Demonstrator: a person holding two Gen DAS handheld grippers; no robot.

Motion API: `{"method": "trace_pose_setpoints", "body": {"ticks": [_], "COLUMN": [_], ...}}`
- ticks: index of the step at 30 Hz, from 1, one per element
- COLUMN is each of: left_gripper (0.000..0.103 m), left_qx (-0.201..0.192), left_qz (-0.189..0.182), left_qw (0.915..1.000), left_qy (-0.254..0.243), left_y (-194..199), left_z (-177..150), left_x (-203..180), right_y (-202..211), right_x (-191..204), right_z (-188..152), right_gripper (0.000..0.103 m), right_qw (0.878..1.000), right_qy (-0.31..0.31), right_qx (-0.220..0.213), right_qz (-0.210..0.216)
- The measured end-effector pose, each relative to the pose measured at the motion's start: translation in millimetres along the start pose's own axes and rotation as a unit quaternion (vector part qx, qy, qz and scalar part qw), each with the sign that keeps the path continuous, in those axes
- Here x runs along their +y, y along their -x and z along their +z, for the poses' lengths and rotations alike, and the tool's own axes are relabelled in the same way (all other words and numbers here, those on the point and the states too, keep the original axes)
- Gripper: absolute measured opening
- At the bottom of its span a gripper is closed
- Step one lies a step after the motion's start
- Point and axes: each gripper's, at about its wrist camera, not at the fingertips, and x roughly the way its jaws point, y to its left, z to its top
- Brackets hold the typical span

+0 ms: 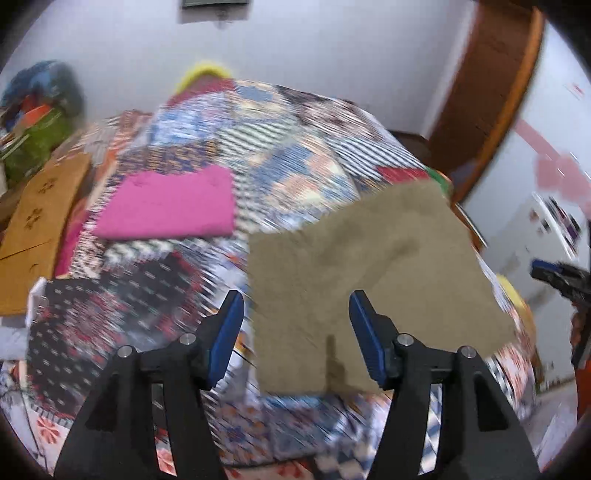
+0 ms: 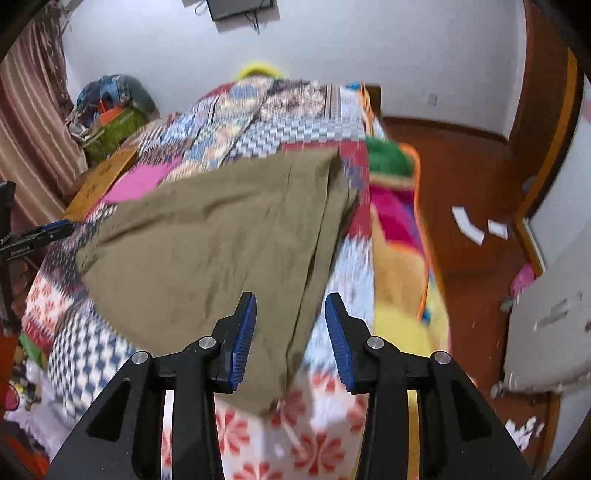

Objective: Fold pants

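The olive pants are lying on the bed, just ahead of both tools. The left hand-held gripper and right hand-held gripper are hovering with jaws apart, holding nothing. Best is pinching matching edges squarely and lifting evenly.

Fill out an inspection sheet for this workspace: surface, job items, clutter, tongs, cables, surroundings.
Surface: bed under a patchwork quilt; left view motion-blurred.
Job's things: olive pants lying loosely on the quilt, their lower corner toward the near edge; fold state unclear.
Clutter: folded pink cloth on the quilt beyond the pants; cardboard box beside the bed; bright blanket over the bed's side.
Tongs: left tongs open, holding nothing; right tongs open, holding nothing, above the pants' edge.
Cables: cords hanging under a wall screen.
Surroundings: white wall, brown floor with paper scraps, pile of bags in the corner.
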Motion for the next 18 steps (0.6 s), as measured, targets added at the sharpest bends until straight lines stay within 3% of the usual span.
{"method": "trace_pose_setpoints", "body": {"ticks": [6, 14, 18], "left_gripper": [0.059, 0.059, 0.059], "left_qx": [0.025, 0.083, 0.097], "left_qz": [0.013, -0.002, -0.021], "left_qw": [0.9988, 0.9959, 0.9944], "left_qy": [0.04, 0.035, 0.037], "left_y": [-42.5, -112.3, -134.7], "left_z": [34.0, 51.7, 58.1], "left_x": [36.8, 34.6, 36.1], "right_y": [-29.1, -69.8, -91.9], "right_x": [-9.1, -37.1, -47.9], "right_z": [29.3, 60.8, 78.6], "right_gripper": [0.038, 0.038, 0.038], "right_qw": [1.0, 0.999, 0.998], "right_qy": [-0.005, -0.039, -0.056], "right_qx": [-0.013, 0.001, 0.005], "right_qz": [-0.009, -0.012, 0.006]}}
